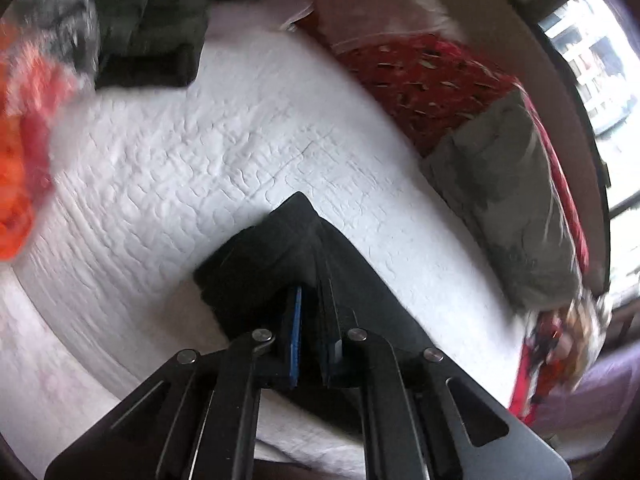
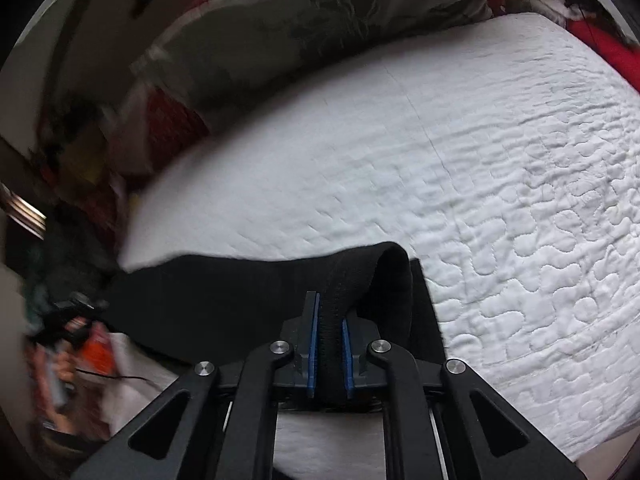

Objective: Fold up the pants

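Our left gripper (image 1: 310, 312) clamps a bunched fold of the black pants (image 1: 280, 248) above the white quilt (image 1: 200, 152); our right gripper (image 2: 330, 320) pinches their ribbed waistband (image 2: 340, 280), pillow (image 2: 280, 32) beyond

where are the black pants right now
The black pants lie at the near edge of the white quilt, pinched in both claws: the right claw grips a ribbed band, the left claw a bunched corner.
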A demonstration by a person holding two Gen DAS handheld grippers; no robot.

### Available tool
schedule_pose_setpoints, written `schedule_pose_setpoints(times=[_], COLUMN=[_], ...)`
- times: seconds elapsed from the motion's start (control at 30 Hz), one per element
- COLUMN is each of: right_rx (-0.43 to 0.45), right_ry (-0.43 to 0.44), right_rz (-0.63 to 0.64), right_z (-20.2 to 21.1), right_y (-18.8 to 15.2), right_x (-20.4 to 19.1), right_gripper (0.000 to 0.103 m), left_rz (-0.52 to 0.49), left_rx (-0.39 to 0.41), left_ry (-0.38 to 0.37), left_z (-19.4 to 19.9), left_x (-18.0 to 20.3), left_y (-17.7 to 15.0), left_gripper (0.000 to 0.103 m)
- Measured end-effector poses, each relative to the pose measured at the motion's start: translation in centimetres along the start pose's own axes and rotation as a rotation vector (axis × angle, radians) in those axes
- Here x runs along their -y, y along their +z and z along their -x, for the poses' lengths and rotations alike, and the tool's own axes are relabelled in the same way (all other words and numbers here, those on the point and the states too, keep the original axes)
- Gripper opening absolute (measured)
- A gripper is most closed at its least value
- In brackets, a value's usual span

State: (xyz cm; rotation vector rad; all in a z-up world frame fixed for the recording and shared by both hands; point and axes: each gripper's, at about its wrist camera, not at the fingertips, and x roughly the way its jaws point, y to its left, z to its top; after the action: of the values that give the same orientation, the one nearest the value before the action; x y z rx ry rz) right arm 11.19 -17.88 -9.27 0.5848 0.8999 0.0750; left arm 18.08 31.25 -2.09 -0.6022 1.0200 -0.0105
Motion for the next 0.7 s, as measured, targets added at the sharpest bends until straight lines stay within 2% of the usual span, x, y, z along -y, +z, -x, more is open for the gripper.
schedule_pose_setpoints(times=[0.1,0.13,0.17,0.27,0.3,0.5,0.53,0.6,0.63,0.67,0.7], right_rx=[-0.001,-0.022,-0.042,-0.092,-0.103,-0.093,-0.080,-0.049,-0.032,-0.013,-0.002], right_ry=[0.039,0.036,0.026,-0.041,-0.046,-0.055,-0.055,-0.048,-0.046,-0.044,-0.044], right_rz=[-0.006,-0.010,-0.012,-0.015,-0.031,-0.048,-0.058,-0.091,-0.111,-0.129,-0.142], right_z=[1.2,1.1,0.7,-0.9,-1.3,-0.8,-0.4,0.8,1.2,1.6,1.8], right_y=[-0.6,-1.2,-1.7,-3.3,-3.6,-3.5,-3.3,-3.1,-2.9,-2.7,-2.7], right_x=[0.4,0.9,1.4,2.7,3.1,2.9,3.1,3.7,4.0,4.3,4.6], right_gripper=[0.009,0.009,0.009,0.010,0.010,0.023,0.028,0.040,0.046,0.048,0.048], left_rz=[-0.058,-0.055,-0.026,0.113,0.130,0.129,0.136,0.136,0.129,0.122,0.115], left_rx=[-0.045,-0.062,-0.088,-0.121,-0.121,-0.107,-0.104,-0.105,-0.107,-0.109,-0.113], left_ry=[0.084,0.124,0.132,0.066,0.053,-0.014,-0.045,-0.074,-0.079,-0.079,-0.078], left_z=[-1.4,-2.3,-3.1,-3.8,-3.8,-1.7,-1.3,-0.8,-0.8,-0.8,-1.1], left_x=[-1.3,-2.1,-3.2,-5.9,-6.2,-5.7,-5.5,-5.6,-5.3,-4.9,-4.7], left_y=[-1.9,-2.4,-2.7,-2.9,-2.9,-3.2,-3.4,-3.7,-4.1,-4.6,-4.9], left_gripper=[0.005,0.005,0.005,0.005,0.005,0.008,0.012,0.029,0.042,0.050,0.050])
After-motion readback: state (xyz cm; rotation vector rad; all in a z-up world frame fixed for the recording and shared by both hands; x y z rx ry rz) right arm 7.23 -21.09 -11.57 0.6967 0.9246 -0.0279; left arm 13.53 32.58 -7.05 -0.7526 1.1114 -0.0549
